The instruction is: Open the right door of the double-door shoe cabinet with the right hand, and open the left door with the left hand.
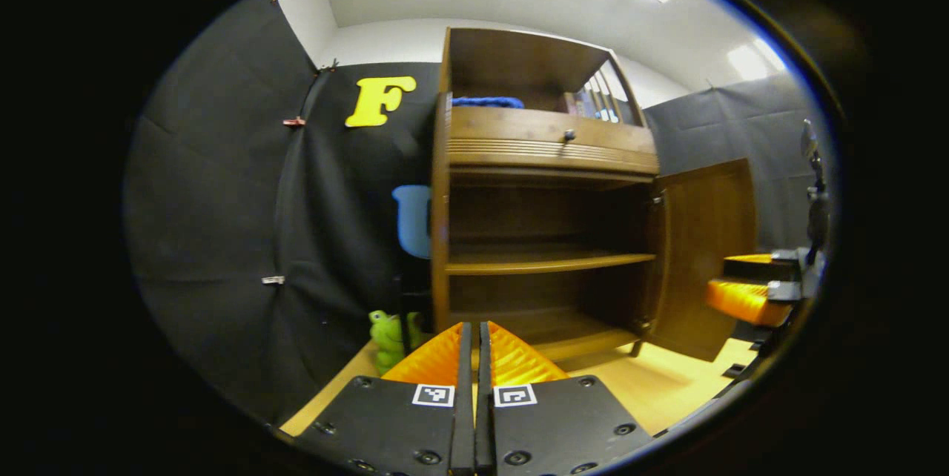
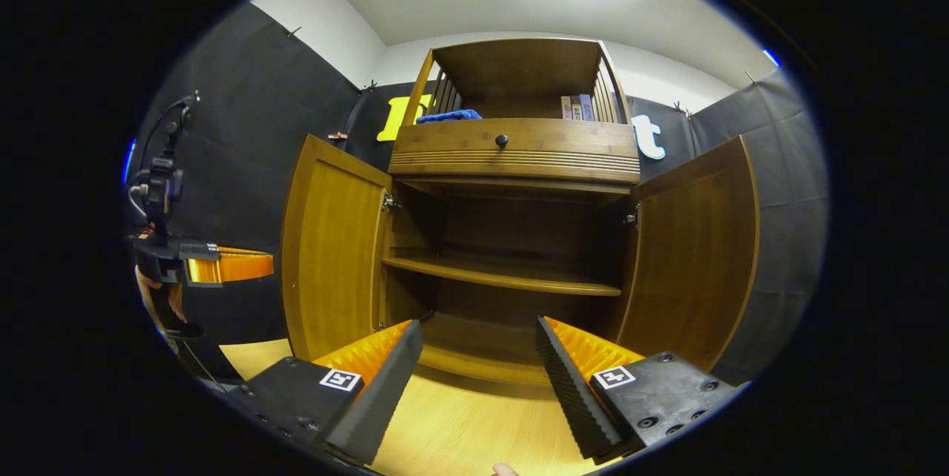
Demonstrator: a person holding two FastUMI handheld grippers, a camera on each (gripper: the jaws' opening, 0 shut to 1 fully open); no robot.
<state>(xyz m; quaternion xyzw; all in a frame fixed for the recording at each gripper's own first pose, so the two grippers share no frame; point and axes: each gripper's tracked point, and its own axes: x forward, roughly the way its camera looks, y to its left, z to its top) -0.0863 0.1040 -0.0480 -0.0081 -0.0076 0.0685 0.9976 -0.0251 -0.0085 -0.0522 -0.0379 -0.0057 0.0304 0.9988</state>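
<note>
- Left gripper [image 1: 474, 335] nearest the lens in the left gripper view: fingers pressed together, nothing between them, low over the wooden floor [image 1: 667, 387] in front of the shoe cabinet [image 1: 545, 142].
- Right gripper [image 2: 478, 342] in the right gripper view: fingers wide apart, nothing held, pointed at the open lower bay.
- Cabinet stands against the black booth wall [image 2: 245, 113], seen square-on from the right gripper view.
- Left door [image 2: 334, 253] swung out wide, inner face toward the camera, hinge visible at its top inner corner.
- Right door [image 2: 697, 253] also swung out wide; in the left gripper view it stands out from the carcass at the right.
- Lower bay exposed: one middle shelf [image 2: 504, 276], bare, and a bare bottom board.
- Drawer [image 2: 515, 146] with a dark round knob [image 2: 502, 140] sits above the doors, closed.
- Open top compartment: blue cloth [image 2: 448, 116] at left, a few books [image 2: 577, 107] upright at right.
- Green frog toy [image 1: 387, 339] on the floor just beside the cabinet's left side, seen in the left gripper view.
- Left gripper also appears at the far left of the right gripper view, held well clear of the left door; right gripper at the far right of the left gripper view, just beside the right door.
</note>
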